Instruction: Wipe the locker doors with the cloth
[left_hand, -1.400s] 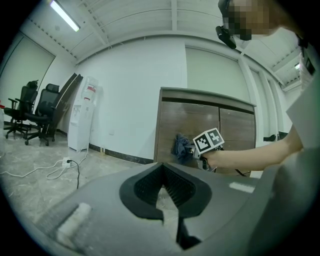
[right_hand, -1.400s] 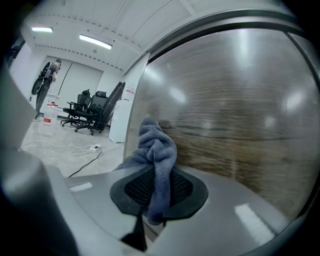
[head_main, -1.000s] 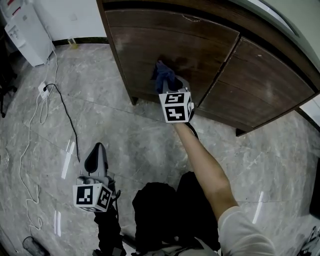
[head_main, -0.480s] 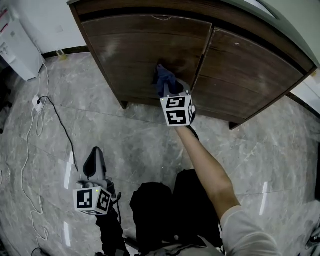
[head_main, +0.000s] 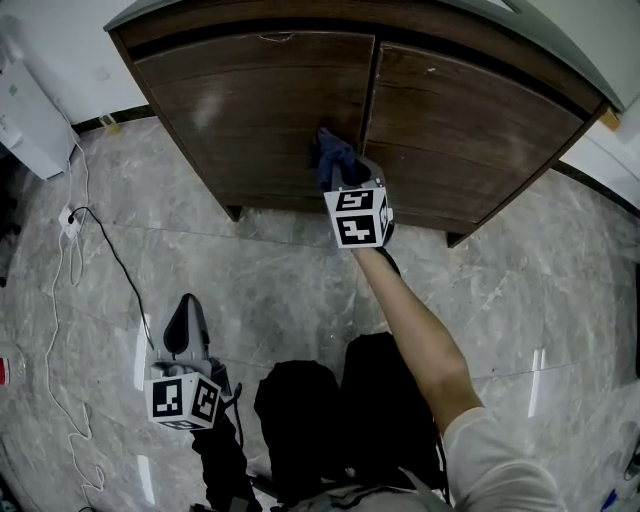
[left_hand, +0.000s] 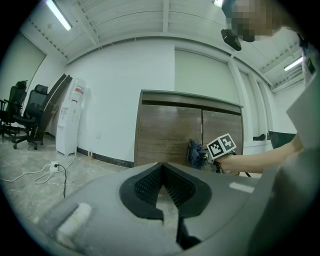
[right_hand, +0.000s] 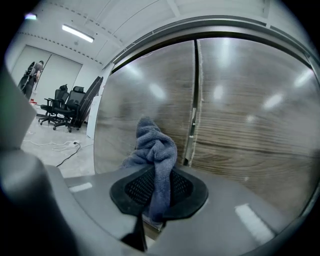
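Against left locker door (head_main: 260, 110), near centre seam: blue-grey terry cloth (right_hand: 155, 145), bunched, clamped in right gripper (right_hand: 156, 175); left gripper (left_hand: 162, 167) jaws together, empty.

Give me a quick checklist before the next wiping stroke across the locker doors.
1. Cloth gripped: ok. The right gripper has its jaws clamped on the cloth.
2. Cloth on wood: cannot tell. It bunches at the left door beside the seam, and the contact is not visible.
3. Doors closed: ok, both look flush.
4. Path onto the right door: ok, bare wood with nothing in front.
5. Left gripper clear: ok. Jaws together, empty, held back from the locker.
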